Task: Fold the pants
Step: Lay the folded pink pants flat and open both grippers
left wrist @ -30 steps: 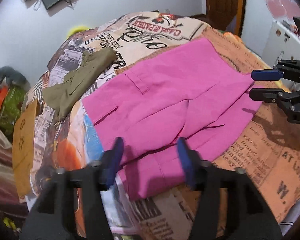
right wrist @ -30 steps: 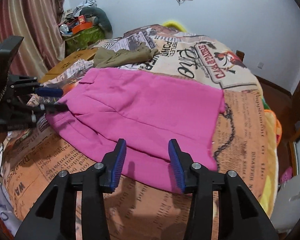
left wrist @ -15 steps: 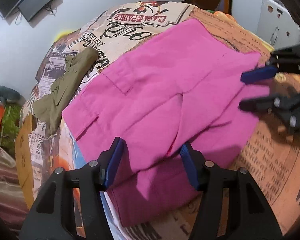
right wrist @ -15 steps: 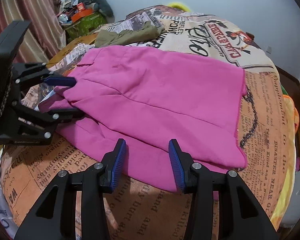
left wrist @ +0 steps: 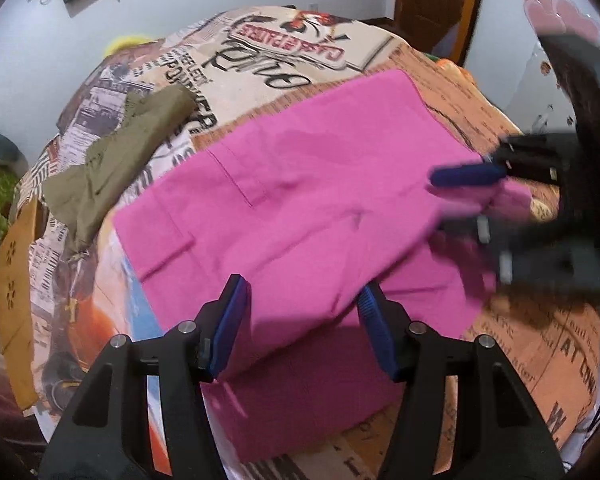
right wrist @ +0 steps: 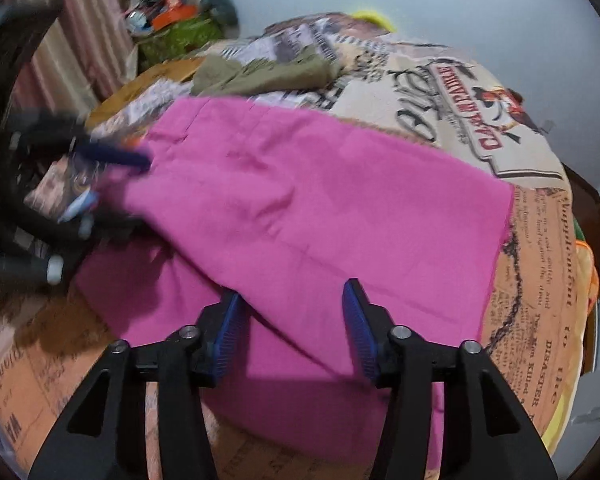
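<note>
Pink pants [left wrist: 308, 208] lie flat on a bed with a newspaper-print cover [left wrist: 284, 52], one leg lapped over the other. My left gripper [left wrist: 302, 322] is low over the near edge, open, with the upper layer's edge between its fingers. The right gripper [right wrist: 294, 330] straddles the upper layer's edge [right wrist: 300, 320] at the pants' other end; its jaws are closing, and the pads still stand apart from the cloth. Each gripper shows blurred in the other's view: the right gripper [left wrist: 460, 204] with pink cloth between its fingers, the left gripper [right wrist: 108, 188] likewise.
An olive garment [left wrist: 116, 164] lies crumpled beyond the pants, toward the wall. A brown cardboard sheet [left wrist: 14, 292] hangs off the bed's side. A pile of clutter [right wrist: 176, 20] and a curtain [right wrist: 80, 40] stand past that side; a wooden door [left wrist: 432, 0] is at the back.
Both grippers have come in and down onto the pants from opposite ends. The upper layer's edge now lies between each pair of fingers, where before they hung short of it.
</note>
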Motion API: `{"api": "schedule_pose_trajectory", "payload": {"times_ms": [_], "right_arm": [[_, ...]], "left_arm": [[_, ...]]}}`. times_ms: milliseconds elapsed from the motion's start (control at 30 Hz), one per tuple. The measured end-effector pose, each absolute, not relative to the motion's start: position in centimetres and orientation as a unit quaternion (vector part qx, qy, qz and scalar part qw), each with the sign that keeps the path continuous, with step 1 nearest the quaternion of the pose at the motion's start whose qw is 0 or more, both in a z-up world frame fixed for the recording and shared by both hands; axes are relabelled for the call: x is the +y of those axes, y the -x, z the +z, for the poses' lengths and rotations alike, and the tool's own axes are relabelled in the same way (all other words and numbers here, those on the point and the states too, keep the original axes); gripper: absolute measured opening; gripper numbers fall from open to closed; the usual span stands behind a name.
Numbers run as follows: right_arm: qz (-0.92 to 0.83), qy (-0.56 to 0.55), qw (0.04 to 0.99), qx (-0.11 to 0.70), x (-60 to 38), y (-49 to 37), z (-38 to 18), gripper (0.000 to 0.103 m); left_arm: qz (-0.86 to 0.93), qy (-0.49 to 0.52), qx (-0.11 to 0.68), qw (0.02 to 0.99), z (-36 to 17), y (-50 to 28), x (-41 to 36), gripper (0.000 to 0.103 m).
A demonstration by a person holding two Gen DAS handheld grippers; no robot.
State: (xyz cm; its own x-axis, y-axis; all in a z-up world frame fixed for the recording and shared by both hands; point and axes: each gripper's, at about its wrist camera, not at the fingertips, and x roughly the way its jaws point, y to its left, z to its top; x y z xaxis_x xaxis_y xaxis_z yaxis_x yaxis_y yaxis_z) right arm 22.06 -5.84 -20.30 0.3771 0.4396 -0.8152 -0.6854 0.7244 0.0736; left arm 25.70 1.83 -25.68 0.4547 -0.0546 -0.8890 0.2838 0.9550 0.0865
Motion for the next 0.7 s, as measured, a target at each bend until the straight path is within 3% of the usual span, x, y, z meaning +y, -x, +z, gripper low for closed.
{"api": "schedule_pose_trajectory", "payload": {"times_ms": [67, 200, 300, 700], "right_arm": [[0.341, 0.123, 0.825, 0.433, -6.2, -22.5, -19.8, 0.015], [0.342, 0.11, 0.834, 0.418, -6.4, -22.5, -18.9, 0.008], [0.348, 0.117, 0.836, 0.408, -6.3, -21.9, -18.4, 0.006], [0.373, 0.167, 0.822, 0.396, -7.0, -19.2, -17.2, 0.005]], "left_arm": [[-0.091, -0.131, 0.508, 0.846, -26.2, -25.2, 1.3, 0.058], [-0.055, -0.152, 0.483, 0.86, -26.0, -24.8, 1.1, 0.027], [-0.058, -0.137, 0.472, 0.869, -25.1, -24.7, 1.6, 0.014], [-0.088, -0.117, 0.456, 0.878, -23.0, -22.0, 1.2, 0.012]]}}
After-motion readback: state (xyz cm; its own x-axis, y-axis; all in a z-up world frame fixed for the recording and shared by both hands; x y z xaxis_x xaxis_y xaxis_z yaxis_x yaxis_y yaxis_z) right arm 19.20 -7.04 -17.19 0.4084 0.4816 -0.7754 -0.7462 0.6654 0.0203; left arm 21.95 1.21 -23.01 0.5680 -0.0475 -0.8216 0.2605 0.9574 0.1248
